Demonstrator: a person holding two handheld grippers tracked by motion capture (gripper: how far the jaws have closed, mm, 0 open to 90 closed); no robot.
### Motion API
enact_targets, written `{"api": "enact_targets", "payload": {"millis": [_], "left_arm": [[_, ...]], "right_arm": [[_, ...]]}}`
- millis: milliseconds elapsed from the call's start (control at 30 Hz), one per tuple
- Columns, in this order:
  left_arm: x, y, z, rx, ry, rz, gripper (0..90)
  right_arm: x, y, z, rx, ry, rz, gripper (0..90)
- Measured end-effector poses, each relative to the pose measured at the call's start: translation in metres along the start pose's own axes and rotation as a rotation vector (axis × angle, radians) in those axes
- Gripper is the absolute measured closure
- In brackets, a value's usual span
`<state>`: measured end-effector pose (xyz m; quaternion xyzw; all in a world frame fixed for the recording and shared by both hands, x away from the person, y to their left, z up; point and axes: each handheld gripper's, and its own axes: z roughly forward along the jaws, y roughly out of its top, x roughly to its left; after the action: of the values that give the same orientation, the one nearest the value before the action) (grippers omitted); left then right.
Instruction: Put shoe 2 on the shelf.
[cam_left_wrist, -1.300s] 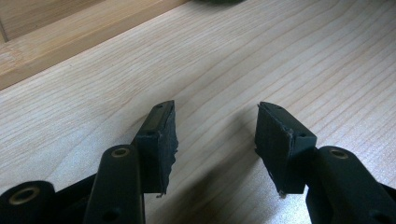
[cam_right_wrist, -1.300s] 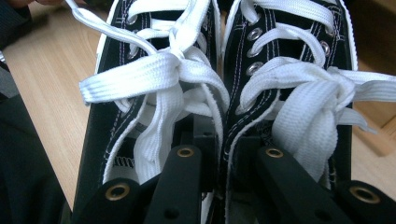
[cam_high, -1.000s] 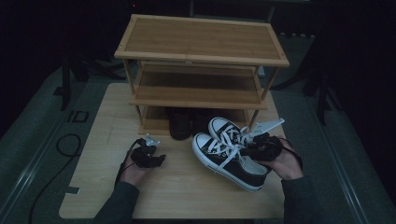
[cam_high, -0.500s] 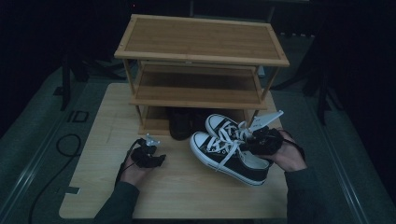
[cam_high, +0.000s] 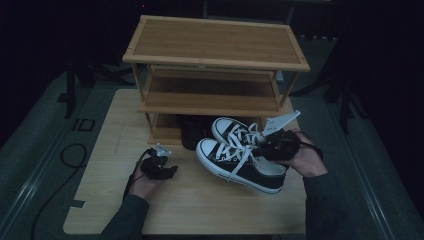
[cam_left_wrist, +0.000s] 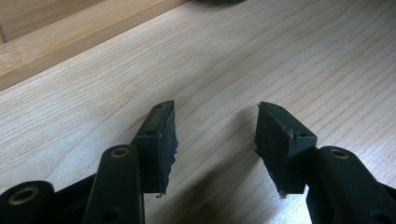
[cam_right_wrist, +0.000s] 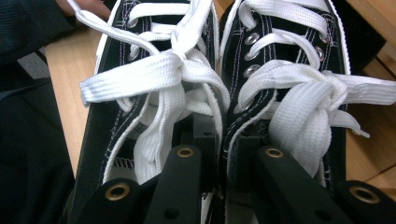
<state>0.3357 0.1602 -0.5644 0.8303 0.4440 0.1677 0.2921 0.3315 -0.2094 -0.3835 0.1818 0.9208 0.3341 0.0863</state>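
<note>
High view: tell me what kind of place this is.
Probably a staged recording setup rather than a home: a bamboo shoe rack and a pair of black sneakers sit on a pale wooden board, with dark surroundings and a loose cable on the floor.

Black canvas sneakers (cam_high: 239, 156) with white cloth laces (cam_right_wrist: 182, 70) and rubber toes sit on matt, grained wooden table (cam_high: 200, 210).
</note>
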Motion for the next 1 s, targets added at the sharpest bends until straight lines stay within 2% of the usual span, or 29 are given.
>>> {"api": "enact_targets", "payload": {"millis": [600,800,1000], "left_arm": [[0.0,0.0,0.0,0.0,0.001,-0.001,48.4],[-0.001,0.0,0.0,-0.001,0.001,-0.001,48.3],[0.0,0.0,0.0,0.002,0.0,0.002,48.1]], "right_arm": [[-0.004,0.02,0.001,0.002,0.05,-0.091,84.2],[-0.008,0.027,0.001,-0.013,0.082,-0.121,84.2],[-0.011,0.034,-0.004,-0.054,0.109,-0.136,84.2]]}}
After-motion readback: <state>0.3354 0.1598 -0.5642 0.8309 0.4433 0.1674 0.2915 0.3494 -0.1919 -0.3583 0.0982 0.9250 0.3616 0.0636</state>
